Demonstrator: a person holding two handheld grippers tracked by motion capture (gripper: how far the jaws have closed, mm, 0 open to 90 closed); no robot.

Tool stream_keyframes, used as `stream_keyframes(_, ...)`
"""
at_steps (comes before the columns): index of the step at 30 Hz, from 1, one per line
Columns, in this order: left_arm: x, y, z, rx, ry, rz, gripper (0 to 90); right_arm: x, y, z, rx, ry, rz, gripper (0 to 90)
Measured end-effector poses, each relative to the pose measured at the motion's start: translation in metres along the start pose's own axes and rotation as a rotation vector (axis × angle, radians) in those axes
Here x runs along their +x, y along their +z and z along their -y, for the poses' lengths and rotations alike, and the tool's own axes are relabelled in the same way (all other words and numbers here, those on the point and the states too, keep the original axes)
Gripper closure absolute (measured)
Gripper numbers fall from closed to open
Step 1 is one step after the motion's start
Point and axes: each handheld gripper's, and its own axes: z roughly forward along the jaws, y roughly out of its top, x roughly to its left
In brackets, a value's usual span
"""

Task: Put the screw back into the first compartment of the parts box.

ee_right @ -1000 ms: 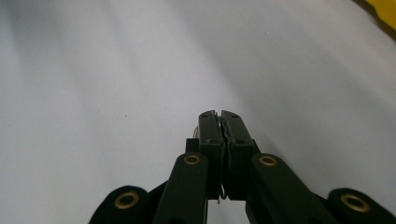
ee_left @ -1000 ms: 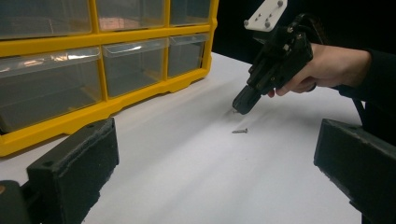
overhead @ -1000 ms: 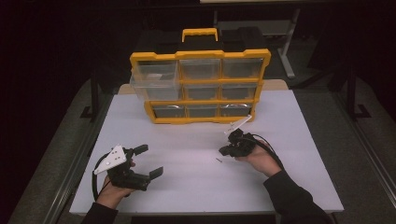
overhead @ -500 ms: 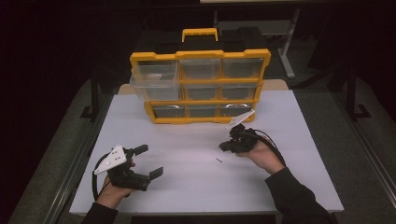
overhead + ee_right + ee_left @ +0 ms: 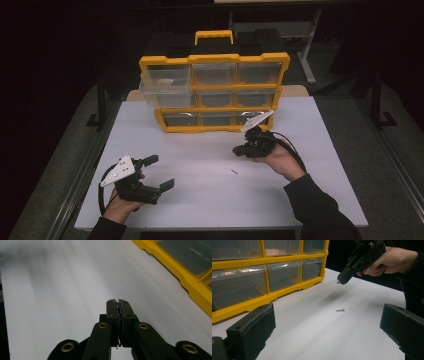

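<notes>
Right now the right gripper (image 5: pixel 239 150) hangs above the white table (image 5: pixel 200 200), just off the five o'clock corner of the yellow drawer cabinet (image 5: pixel 214 90). Its jaws are pressed together, and a small screw (image 5: pixel 338 282) is pinched between the tips; in the left gripper view the screw sticks out of the closed tips, clear of the tabletop. In the right gripper view the two black jaws meet with a thin sliver of metal (image 5: pixel 120 311) caught in the seam.

A second screw (image 5: pixel 234 172) lies flat on the table, at about six o'clock from the right gripper and well apart from the cabinet. From the left gripper view this loose screw (image 5: pixel 340 310) sits between the two spread jaws, farther off on the bare surface.

Meanwhile the left gripper (image 5: pixel 162 172) rests low at roughly seven o'clock on the table, its jaws wide apart and holding nothing.

On the cabinet, the top-left clear drawer (image 5: pixel 165 86) is pulled out toward the person; the other drawers sit flush in their frame.
</notes>
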Motion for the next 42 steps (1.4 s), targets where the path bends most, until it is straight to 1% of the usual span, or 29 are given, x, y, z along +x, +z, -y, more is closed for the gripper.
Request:
stream_keyframes(5,0.0,0.0,0.0,0.0,0.0,0.0,0.0,0.002,-0.003,-0.006,-0.004,-0.009,0.0,87.9)
stream_keyframes(7,0.0,0.0,0.0,-0.001,0.001,-0.001,0.0,0.002,-0.005,-0.008,-0.003,-0.019,0.005,87.9)
stream_keyframes(11,0.0,0.0,0.0,0.001,0.0,-0.001,0.0,0.003,-0.009,-0.014,-0.007,-0.022,0.006,87.9)
stream_keyframes(15,0.0,0.0,0.0,0.001,0.0,-0.001,0.0,0.003,-0.013,-0.02,-0.01,-0.04,0.013,87.9)
stream_keyframes(19,0.0,0.0,0.0,0.0,-0.001,0.0,0.0,0.005,-0.018,-0.027,-0.021,-0.043,0.005,87.9)
stream_keyframes(21,0.0,0.0,0.0,0.0,-0.001,0.0,0.0,0.005,-0.02,-0.03,-0.034,-0.045,-0.011,87.9)
stream_keyframes(24,0.0,0.0,0.0,0.002,-0.001,0.0,0.0,0.006,-0.024,-0.037,-0.039,-0.067,-0.005,87.9)
stream_keyframes(28,-0.001,0.0,0.0,0.002,-0.001,0.001,0.0,0.009,-0.028,-0.044,-0.042,-0.07,-0.011,87.9)
stream_keyframes(29,-0.001,0.0,0.0,0.002,-0.001,0.001,0.0,0.009,-0.028,-0.046,-0.047,-0.086,-0.007,87.9)
stream_keyframes(31,-0.001,0.0,0.0,0.002,0.0,0.001,0.0,0.009,-0.03,-0.049,-0.043,-0.092,-0.005,87.9)
stream_keyframes(32,-0.001,0.0,0.0,0.003,0.0,0.001,0.0,0.009,-0.031,-0.051,-0.045,-0.105,0.0,87.9)
stream_keyframes(33,-0.001,0.0,0.0,0.002,0.0,0.001,0.0,0.009,-0.031,-0.053,-0.048,-0.104,-0.003,87.9)
stream_keyframes(34,-0.001,0.0,0.0,0.003,0.0,0.001,0.0,0.008,-0.032,-0.055,-0.053,-0.128,-0.004,87.9)
stream_keyframes(35,-0.001,0.0,0.0,0.003,0.0,0.001,0.0,0.008,-0.032,-0.056,-0.055,-0.136,-0.002,87.9)
stream_keyframes(36,-0.001,0.0,0.0,0.002,0.0,0.001,0.0,0.01,-0.034,-0.058,-0.049,-0.113,-0.003,87.9)
stream_keyframes(37,-0.001,0.0,0.0,0.003,0.0,0.001,0.0,0.011,-0.035,-0.06,-0.052,-0.108,-0.009,87.9)
stream_keyframes(39,-0.001,0.0,0.0,0.002,0.0,0.002,0.0,0.011,-0.036,-0.063,-0.054,-0.126,-0.005,87.9)
stream_keyframes(41,-0.001,0.0,0.0,0.0,-0.001,0.002,0.0,0.013,-0.037,-0.066,-0.06,-0.118,-0.013,87.9)
stream_keyframes(42,-0.001,0.0,0.0,0.0,0.0,0.002,0.0,0.012,-0.038,-0.067,-0.06,-0.128,-0.011,87.9)
